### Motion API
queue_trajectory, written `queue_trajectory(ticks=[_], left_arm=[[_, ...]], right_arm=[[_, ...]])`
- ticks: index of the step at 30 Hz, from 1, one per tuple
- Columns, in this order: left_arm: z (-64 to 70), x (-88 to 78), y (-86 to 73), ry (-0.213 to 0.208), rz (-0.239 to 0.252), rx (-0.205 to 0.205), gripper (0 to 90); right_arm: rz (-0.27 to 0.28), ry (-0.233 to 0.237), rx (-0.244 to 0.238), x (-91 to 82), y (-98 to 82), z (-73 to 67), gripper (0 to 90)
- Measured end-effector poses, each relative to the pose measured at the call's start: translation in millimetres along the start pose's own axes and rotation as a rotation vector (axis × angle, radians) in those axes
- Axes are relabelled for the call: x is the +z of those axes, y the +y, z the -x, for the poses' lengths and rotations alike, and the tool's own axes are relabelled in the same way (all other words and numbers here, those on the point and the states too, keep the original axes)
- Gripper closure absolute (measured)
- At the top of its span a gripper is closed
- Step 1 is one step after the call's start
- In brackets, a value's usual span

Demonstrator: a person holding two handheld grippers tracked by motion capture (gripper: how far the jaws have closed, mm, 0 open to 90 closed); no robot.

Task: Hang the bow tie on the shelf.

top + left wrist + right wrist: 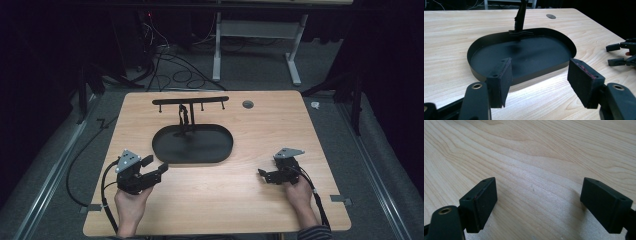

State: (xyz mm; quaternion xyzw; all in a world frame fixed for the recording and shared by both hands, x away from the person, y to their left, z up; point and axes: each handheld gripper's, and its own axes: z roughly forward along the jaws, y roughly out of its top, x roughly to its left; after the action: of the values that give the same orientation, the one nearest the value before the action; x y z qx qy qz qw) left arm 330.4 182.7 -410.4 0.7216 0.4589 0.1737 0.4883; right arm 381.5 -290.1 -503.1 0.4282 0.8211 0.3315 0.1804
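On the wooden counter (215,195), the left gripper (155,167) sits just beside the black tray (200,150), jaws apart; the right gripper (263,175) rests well apart, jaws apart too.

Pale wooden table (215,195) bearing a black oval tray (192,145) with upright hook stand (189,106).

Overhead forward-down camera; tool cameras close, low over shared table (220,190).

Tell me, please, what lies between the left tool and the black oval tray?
Only bare wooden table: in the left gripper view, the open left tool faces the black oval tray with nothing between.
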Motion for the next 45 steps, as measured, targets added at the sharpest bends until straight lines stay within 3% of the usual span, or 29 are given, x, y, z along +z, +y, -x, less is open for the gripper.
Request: queue_trajectory(ticks=[37, 45], left_arm=[[4.8, 19.6, -20.1, -0.026, -0.050, -0.024, 37.2], [7.4, 28.3, -21.1, -0.015, -0.072, 0.001, 37.3]], right_arm=[[0.001, 0.000, -0.001, 0.0, -0.1, 0.1, 15.0], [0.001, -0.001, -0.001, 0.0, -0.1, 0.0, 15.0]])
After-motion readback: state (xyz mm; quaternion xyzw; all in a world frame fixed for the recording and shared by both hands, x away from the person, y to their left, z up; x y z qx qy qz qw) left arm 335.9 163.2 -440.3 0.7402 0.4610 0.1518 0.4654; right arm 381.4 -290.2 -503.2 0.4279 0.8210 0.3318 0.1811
